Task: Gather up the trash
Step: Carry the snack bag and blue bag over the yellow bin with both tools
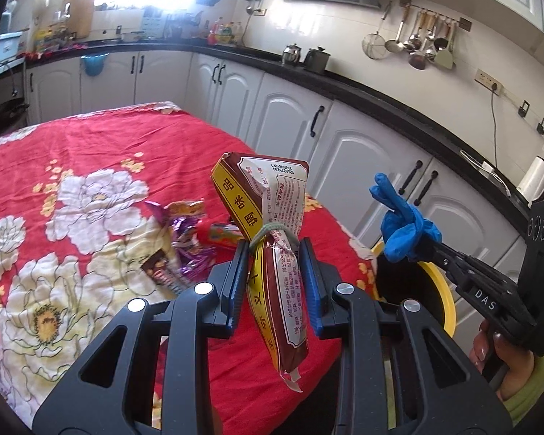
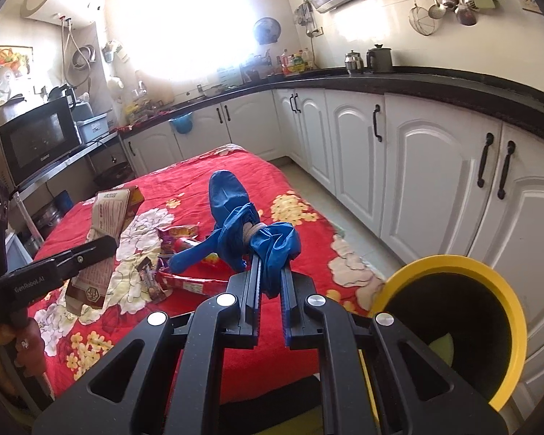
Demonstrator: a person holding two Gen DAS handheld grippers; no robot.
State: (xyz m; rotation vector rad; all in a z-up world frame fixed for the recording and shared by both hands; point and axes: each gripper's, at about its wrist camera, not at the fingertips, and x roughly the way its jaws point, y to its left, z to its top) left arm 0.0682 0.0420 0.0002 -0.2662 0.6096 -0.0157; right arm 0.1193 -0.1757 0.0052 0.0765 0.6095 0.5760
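Inside the bin [image 2: 504, 330], only the right view shows yellow-green trash [image 2: 441, 351].

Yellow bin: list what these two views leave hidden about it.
- Left wrist view: yellow bin mostly blocked by the left gripper, its seasoning packet and the right gripper holding the blue glove.
- Right wrist view: bin base below the frame; its dark inside hides the contents, apart from a pale scrap.

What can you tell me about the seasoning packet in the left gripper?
The seasoning packet is a flat maroon and yellow plastic pouch with printed text, crumpled and cinched at its middle by a rubber band. It stands roughly upright, clamped between the left gripper's fingers, its torn lower end dangling. It is lifted above the red floral cloth.
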